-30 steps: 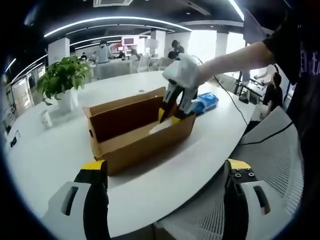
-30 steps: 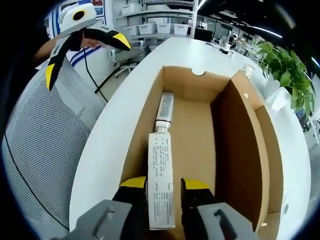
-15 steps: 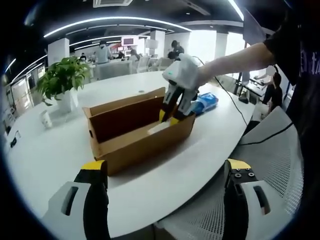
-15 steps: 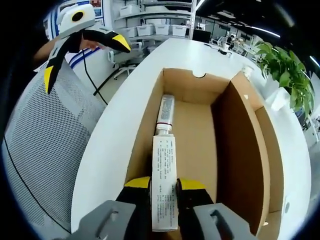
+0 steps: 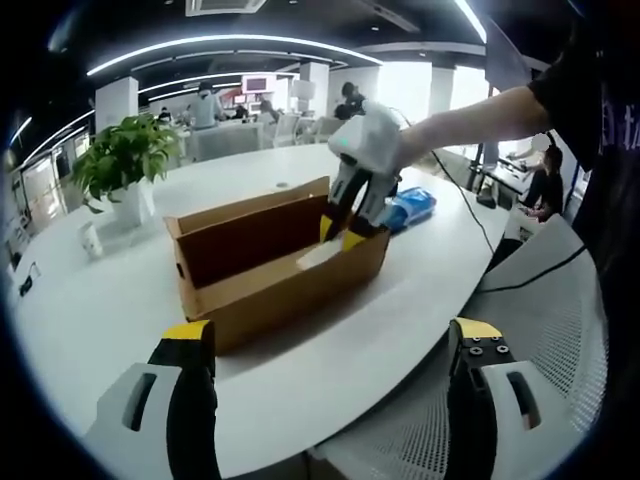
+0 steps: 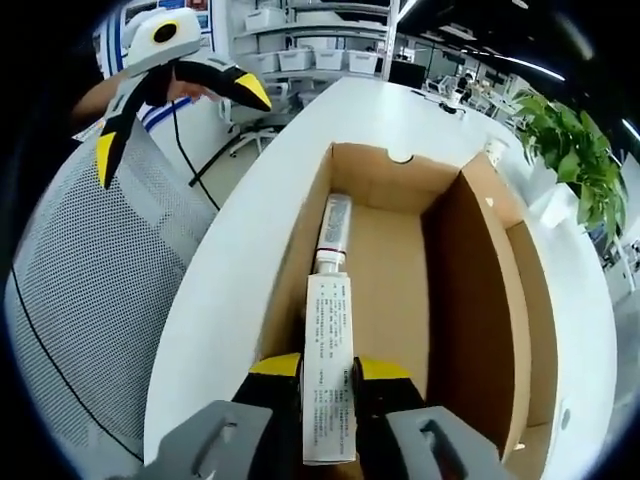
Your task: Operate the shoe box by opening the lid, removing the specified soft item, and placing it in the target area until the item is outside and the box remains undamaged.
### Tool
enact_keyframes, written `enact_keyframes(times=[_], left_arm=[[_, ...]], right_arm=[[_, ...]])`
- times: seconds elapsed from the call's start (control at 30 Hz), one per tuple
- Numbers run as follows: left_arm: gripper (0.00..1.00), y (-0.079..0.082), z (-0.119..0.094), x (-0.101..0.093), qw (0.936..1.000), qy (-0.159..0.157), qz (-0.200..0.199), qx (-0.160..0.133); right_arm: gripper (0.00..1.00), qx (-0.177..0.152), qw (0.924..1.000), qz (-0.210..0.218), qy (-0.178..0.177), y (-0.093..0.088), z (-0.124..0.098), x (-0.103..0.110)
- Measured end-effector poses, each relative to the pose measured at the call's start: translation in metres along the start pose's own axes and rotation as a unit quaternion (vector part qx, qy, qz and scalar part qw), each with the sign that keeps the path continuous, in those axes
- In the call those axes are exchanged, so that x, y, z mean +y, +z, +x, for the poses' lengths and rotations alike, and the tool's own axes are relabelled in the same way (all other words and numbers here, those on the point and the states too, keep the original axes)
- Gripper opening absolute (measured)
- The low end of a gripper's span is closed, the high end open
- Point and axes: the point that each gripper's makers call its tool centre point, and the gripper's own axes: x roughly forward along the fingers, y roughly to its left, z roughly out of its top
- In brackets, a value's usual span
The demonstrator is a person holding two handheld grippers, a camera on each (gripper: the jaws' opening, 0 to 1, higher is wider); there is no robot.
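Pinching a white tube [image 6: 330,375] inside the open box [image 6: 478,300], the right gripper [image 6: 328,372] hides its lower end. The left gripper [image 5: 325,345] fingers are spread above the white worktop [image 5: 90,310], near a plant [image 5: 125,150].

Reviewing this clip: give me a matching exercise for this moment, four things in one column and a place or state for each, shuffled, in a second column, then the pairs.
Things:
1. tube
2. shoe box
3. left gripper
4. potted plant

States:
A. open, holding nothing
B. clamped between the right gripper jaws
C. standing on the white table beyond the box
D. open-topped, lid flap up

Pairs: 1-B, 2-D, 3-A, 4-C
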Motion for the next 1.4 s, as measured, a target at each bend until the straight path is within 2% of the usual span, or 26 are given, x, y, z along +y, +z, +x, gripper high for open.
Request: enact_keyframes(times=[0.8, 1.03, 1.4], left_arm=[[0.96, -0.001, 0.0, 0.0, 1.0, 0.0, -0.002, 0.001], [0.96, -0.001, 0.002, 0.0, 1.0, -0.002, -0.002, 0.002], [0.97, -0.002, 0.004, -0.004, 1.0, -0.008, -0.001, 0.003]], right_arm=[[0.15, -0.002, 0.9986, -0.047, -0.026, 0.022, -0.043, -0.008], [0.15, -0.016, 0.9982, -0.044, -0.036, 0.031, -0.059, -0.012], [0.15, -0.02, 0.9977, -0.047, -0.044, 0.037, -0.083, -0.016]])
